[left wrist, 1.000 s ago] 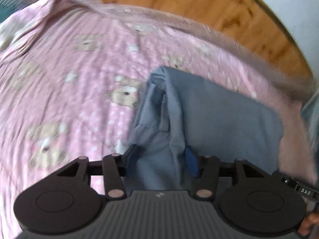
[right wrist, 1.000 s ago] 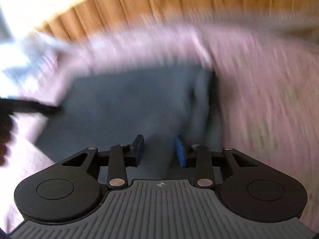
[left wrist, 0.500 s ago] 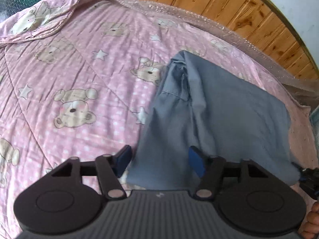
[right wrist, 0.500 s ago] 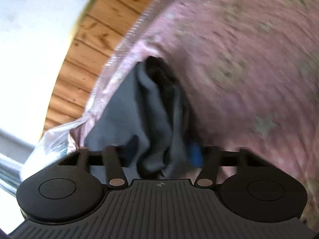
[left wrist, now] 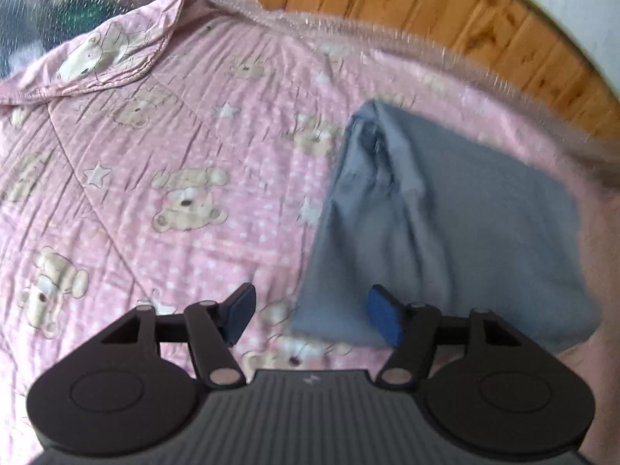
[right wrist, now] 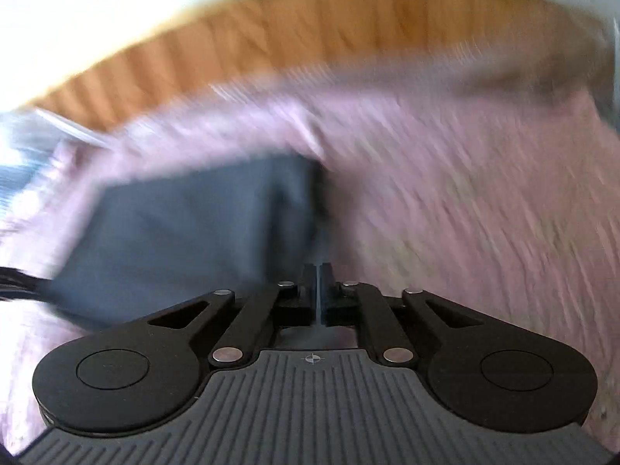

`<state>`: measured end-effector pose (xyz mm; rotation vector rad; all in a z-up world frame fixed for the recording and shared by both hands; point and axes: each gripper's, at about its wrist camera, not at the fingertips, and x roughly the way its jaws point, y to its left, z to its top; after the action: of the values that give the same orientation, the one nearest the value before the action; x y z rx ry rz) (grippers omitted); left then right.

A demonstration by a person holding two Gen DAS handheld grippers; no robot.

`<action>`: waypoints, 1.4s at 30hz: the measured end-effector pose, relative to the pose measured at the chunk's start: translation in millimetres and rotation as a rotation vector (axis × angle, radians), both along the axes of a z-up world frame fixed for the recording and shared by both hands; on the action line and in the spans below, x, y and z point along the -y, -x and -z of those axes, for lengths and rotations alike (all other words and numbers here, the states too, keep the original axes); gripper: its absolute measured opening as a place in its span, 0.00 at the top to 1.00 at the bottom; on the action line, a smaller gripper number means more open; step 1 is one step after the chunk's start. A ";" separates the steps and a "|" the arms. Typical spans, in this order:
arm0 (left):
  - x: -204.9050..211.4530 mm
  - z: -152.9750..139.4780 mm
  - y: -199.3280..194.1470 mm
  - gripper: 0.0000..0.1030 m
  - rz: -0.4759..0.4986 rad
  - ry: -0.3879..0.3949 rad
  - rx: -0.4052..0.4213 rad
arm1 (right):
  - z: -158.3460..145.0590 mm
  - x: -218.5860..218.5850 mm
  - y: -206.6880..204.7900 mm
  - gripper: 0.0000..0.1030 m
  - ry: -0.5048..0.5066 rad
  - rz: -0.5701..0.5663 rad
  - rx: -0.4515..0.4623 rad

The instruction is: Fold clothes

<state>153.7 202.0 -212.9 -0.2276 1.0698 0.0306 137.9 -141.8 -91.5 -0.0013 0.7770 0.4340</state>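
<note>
Ahead of the left gripper (left wrist: 310, 316) and toward its right finger, the folded blue-grey cotton garment (left wrist: 445, 224) lies on the pink quilted bedspread with bear and star print (left wrist: 155, 155). The left fingers (left wrist: 381, 319) are spread wide and hold nothing; the garment's near corner lies between them.

The right gripper (right wrist: 317, 290) has its fingers (right wrist: 308, 290) clenched together on what appears to be a thin edge of the garment (right wrist: 186, 224), though blur makes this uncertain.

To do the step well, judged from here: bring the left fingers onto the near corner, grip the full layer stack, and move both grippers together so that the edges stay aligned.

The left view shows the ridge of bunched cloth well beyond the fingers. The right view, heavily blurred, shows only the flat panel and the wooden wall panelling (right wrist: 271, 38).
</note>
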 end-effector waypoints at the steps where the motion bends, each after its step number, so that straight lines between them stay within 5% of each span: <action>1: -0.4 -0.2 1.6 0.34 -0.003 -0.012 -0.003 | 0.6 -12.3 5.1 0.94 -0.011 -0.069 0.002; 4: 4.7 -3.0 2.5 0.33 0.002 -0.061 -0.009 | 32.8 -35.7 1.8 0.94 0.050 -0.184 -0.068; 5: 6.3 -5.1 2.1 0.32 0.001 -0.072 -0.016 | 48.6 -27.2 -2.7 1.00 0.046 -0.170 -0.096; 9: 7.8 -10.9 8.7 0.32 0.001 -0.115 -0.033 | 53.7 25.8 -2.0 1.00 -0.017 -0.023 -0.144; 10: 7.9 -12.2 13.1 0.32 -0.005 -0.119 -0.037 | 52.2 35.6 2.6 0.91 0.027 0.020 -0.138; 11: 9.0 -14.9 18.0 0.33 -0.011 -0.125 -0.044 | 51.9 43.5 8.0 0.71 0.060 0.050 -0.145; 14: 23.3 -29.0 33.1 0.34 -0.023 -0.143 -0.048 | 41.7 56.3 25.7 0.68 0.089 0.073 -0.151; 17: 49.4 -54.1 46.7 0.33 -0.015 -0.134 -0.021 | 28.4 51.6 45.2 0.28 0.061 0.086 -0.139; 19: 66.9 -70.9 55.8 0.30 -0.010 -0.128 -0.004 | 25.5 38.3 51.1 0.17 0.028 0.070 -0.134; 27: 135.3 -137.1 91.4 0.02 0.023 -0.108 0.071 | -7.0 1.6 76.0 0.09 0.081 -0.099 -0.062; 35: 165.5 -171.8 129.6 0.00 0.124 -0.131 0.157 | -42.4 46.1 102.5 0.07 0.085 0.139 -0.030; 42: 159.4 -180.4 167.1 0.00 0.136 -0.127 0.170 | -66.4 6.9 153.8 0.05 0.169 0.058 0.018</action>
<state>-13.5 42.6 -32.5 -0.0410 0.9084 -0.0424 -15.9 -148.7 -25.1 -0.1403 0.7919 0.3119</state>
